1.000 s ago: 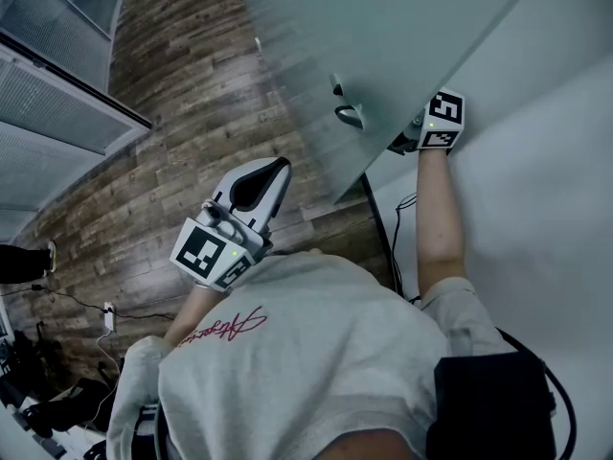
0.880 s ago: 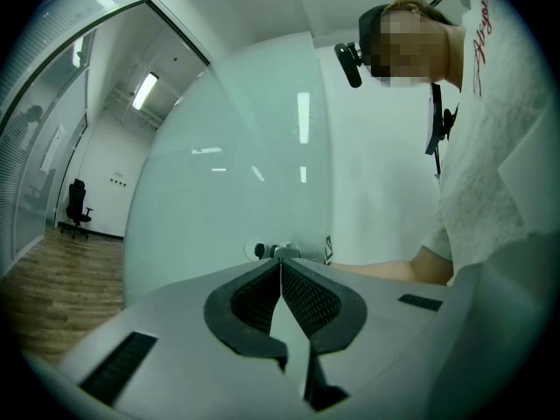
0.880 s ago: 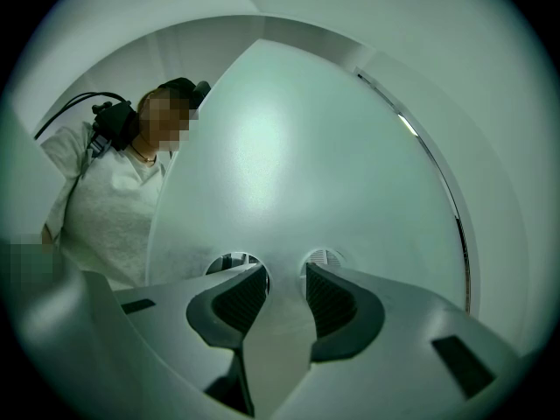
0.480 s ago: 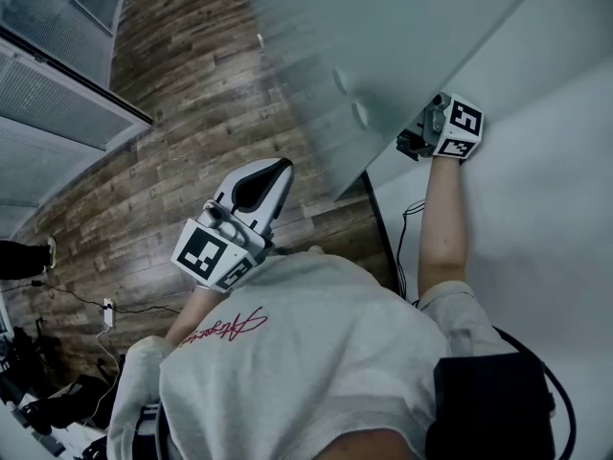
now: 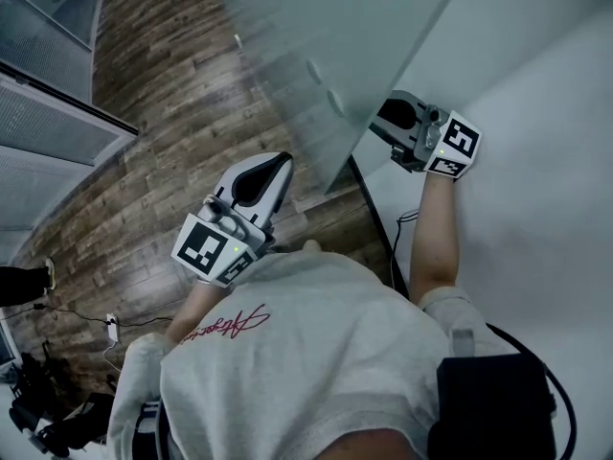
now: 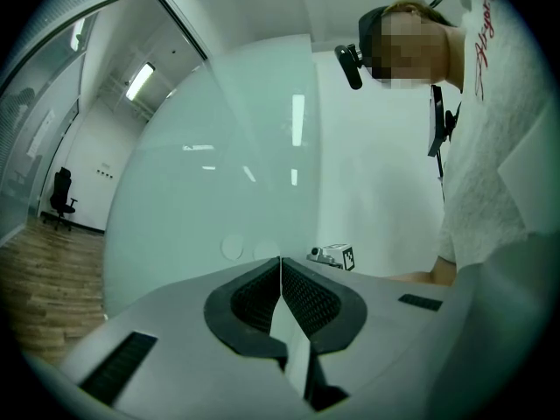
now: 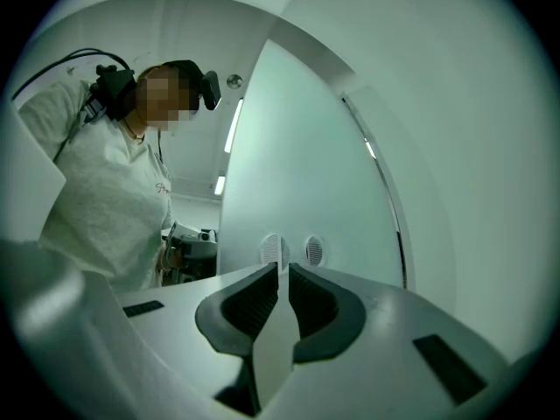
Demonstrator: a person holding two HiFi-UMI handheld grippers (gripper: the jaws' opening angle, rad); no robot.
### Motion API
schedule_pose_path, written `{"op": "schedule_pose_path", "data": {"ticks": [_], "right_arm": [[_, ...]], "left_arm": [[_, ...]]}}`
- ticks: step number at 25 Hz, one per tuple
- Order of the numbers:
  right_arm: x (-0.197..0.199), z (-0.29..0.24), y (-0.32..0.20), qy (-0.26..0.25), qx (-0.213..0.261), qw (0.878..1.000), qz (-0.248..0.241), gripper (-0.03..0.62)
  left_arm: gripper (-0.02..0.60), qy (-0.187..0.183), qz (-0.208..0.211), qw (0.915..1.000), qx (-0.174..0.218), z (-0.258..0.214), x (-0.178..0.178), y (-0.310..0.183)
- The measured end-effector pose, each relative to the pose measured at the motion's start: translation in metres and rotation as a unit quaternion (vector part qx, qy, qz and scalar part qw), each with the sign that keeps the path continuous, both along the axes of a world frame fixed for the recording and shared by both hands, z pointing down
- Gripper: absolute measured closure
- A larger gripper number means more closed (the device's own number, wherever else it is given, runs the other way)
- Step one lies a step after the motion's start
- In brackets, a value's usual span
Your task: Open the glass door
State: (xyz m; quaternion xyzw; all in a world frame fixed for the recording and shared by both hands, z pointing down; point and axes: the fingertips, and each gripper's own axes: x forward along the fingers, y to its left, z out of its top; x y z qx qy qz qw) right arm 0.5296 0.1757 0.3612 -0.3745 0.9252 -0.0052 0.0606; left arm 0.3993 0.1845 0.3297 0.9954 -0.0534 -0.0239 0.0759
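- White left gripper [image 5: 276, 167] was seen clenched, empty
- Jaws of the white right gripper [image 5: 383, 119] had just been drawn nearly together, empty, beside the frosted glass door [image 5: 326, 46]

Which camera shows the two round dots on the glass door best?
The right gripper view: the dots face it close up, and their fine ribbing shows. The left gripper view shows only pale, plain circles on the door; the head view shows them small, from above.
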Motion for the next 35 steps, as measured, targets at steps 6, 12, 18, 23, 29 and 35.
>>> {"op": "schedule_pose_path", "data": {"ticks": [6,12,18,23,29,35], "right_arm": [[-0.016,-0.001,0.036,0.048,-0.005,0.998,0.04,0.555],[-0.026,-0.017,0.064,0.067,0.019,0.991,0.11,0.561],[-0.05,-0.028,0.072,0.097,0.029,0.973,0.206,0.566],[-0.082,-0.028,0.073,0.103,0.029,0.964,0.243,0.568],[-0.109,-0.016,0.072,0.072,0.002,0.962,0.264,0.569],[-0.125,-0.016,0.061,0.067,-0.011,0.959,0.275,0.569]], "left_arm": [[0.563,0.004,0.026,0.9997,-0.002,0.001,0.008,0.007],[0.563,0.006,0.054,0.9985,0.003,-0.001,0.011,0.017],[0.564,-0.002,0.075,0.997,0.018,0.003,0.003,0.025],[0.564,0.002,0.081,0.9965,0.022,0.002,-0.009,0.024],[0.563,0.013,0.083,0.9961,0.027,-0.001,-0.017,0.022],[0.563,0.017,0.091,0.9953,0.029,-0.002,-0.022,0.02]]}}
